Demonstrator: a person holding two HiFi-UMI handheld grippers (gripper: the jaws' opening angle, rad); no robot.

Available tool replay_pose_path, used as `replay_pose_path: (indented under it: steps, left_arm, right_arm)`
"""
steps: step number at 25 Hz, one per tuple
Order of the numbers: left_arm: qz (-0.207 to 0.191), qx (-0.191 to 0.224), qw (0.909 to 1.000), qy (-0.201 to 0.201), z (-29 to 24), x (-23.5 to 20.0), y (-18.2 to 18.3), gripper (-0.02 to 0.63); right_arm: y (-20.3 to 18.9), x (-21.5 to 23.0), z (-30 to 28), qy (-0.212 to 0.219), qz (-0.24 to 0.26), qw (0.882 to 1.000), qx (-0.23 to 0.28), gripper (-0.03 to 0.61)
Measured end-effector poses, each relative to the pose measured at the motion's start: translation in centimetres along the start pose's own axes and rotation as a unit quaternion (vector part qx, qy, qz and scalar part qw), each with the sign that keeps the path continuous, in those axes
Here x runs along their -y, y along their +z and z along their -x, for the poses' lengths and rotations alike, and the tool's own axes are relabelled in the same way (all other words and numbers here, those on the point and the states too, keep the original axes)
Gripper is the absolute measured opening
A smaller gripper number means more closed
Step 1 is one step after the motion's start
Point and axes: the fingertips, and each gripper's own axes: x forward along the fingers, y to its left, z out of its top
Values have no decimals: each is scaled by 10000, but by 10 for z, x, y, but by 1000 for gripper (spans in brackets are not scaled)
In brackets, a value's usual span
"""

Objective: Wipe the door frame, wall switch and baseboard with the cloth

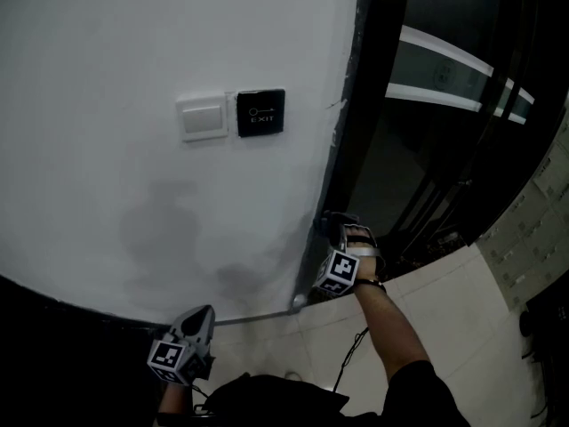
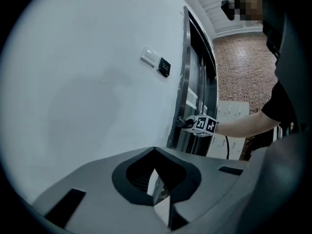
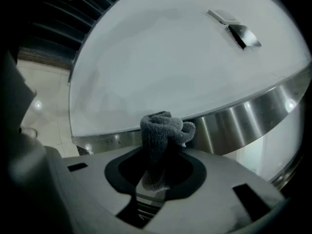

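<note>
On the white wall sit a white wall switch (image 1: 202, 117) and a black EXIT button (image 1: 260, 112). The steel door frame (image 1: 345, 140) runs down the wall's right edge. My right gripper (image 1: 331, 227) is shut on a grey cloth (image 3: 163, 129), and the cloth presses on the frame's low part (image 3: 239, 123). My left gripper (image 1: 201, 317) hangs low by the wall's foot, jaws shut with nothing in them (image 2: 159, 199). A thin grey baseboard strip (image 1: 258, 317) lines the wall's bottom.
Right of the frame is a dark doorway with glass panels and a light horizontal bar (image 1: 444, 56). Pale floor tiles (image 1: 462, 301) lie below. A cable (image 1: 351, 354) hangs from my right forearm. A brick wall (image 2: 243, 67) and lockers (image 2: 234, 116) stand beyond.
</note>
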Motion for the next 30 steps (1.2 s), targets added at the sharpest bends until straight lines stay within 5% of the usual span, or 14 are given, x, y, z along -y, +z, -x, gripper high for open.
replay_pose_path:
  steps: [30]
  left_arm:
    - [-17, -196, 9993, 332, 14, -4, -9, -9]
  right_arm:
    - [-23, -93, -34, 1275, -105, 9910, -400, 95]
